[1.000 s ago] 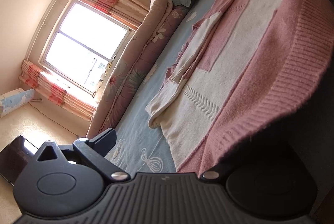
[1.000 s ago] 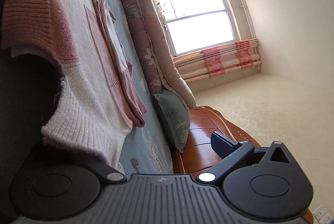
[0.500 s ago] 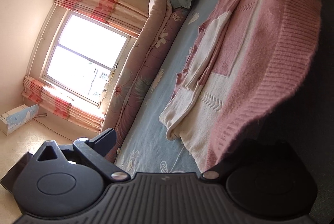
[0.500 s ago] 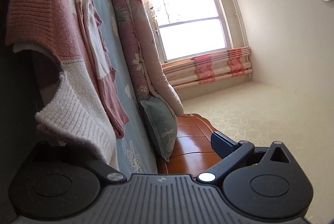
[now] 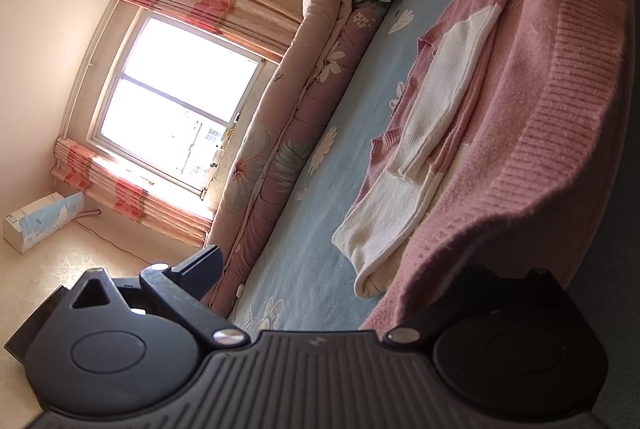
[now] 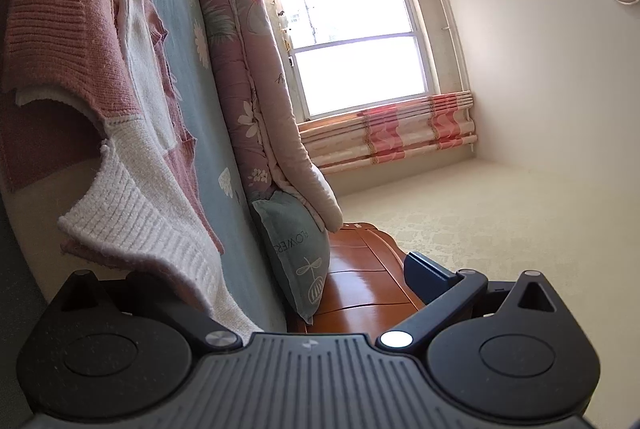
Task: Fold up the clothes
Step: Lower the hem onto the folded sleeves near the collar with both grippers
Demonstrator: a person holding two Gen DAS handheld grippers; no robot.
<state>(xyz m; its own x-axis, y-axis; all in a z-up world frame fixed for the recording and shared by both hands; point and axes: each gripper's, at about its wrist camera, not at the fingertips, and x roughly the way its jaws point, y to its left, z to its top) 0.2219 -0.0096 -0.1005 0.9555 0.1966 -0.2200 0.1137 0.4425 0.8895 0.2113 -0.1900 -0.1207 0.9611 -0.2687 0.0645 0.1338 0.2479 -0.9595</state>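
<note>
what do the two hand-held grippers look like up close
Both look alike. The left hand-held gripper and the right hand-held gripper each have a matte black body with a ribbed dark grey centre plate bearing a small pale mark, two round black housings with oval recesses, silver pivot screws, and angular black fingers with triangular cut-outs. No cables, hands or sleeves show.

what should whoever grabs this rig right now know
Left gripper: jaws apart, one finger hidden under the pink ribbed edge of the sweater, which is raised off the bed.
Right gripper: jaws apart, one finger hidden under the sweater's white ribbed edge, also raised.
Done: sleeves lie folded across the body.
Left: probably carry the raised near side over to the far side, lay it flat, smooth.
</note>
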